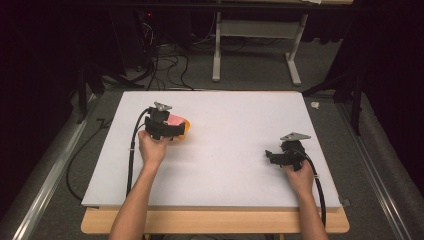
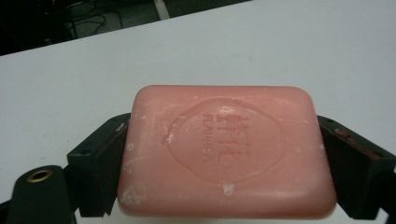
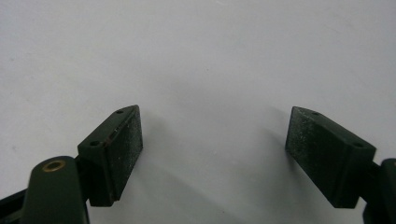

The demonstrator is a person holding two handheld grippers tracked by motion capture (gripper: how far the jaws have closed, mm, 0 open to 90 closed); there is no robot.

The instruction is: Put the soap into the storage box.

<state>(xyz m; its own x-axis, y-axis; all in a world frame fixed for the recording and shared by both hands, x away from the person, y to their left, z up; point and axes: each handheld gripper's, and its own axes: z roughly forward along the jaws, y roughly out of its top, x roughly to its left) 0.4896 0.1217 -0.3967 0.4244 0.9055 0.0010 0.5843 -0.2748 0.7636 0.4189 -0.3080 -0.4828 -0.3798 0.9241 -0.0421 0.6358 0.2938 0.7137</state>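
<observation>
The left hand-held gripper (image 2: 224, 154) is clamped on a pink bar of soap (image 2: 224, 151), one black jaw pressed to each short end, with the embossed face turned up toward the camera. From above, that left hand-held gripper (image 1: 167, 127) holds the soap (image 1: 175, 120) over the left part of the white surface (image 1: 235, 130), right against an orange object (image 1: 187, 128). Well apart, the right hand-held gripper (image 3: 212, 149) sits with its jaws spread wide over bare surface (image 3: 210, 56), gripping nothing.

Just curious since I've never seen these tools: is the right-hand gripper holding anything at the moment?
No: the right gripper has its jaws spread wide apart with only the bare white table between them.
</observation>
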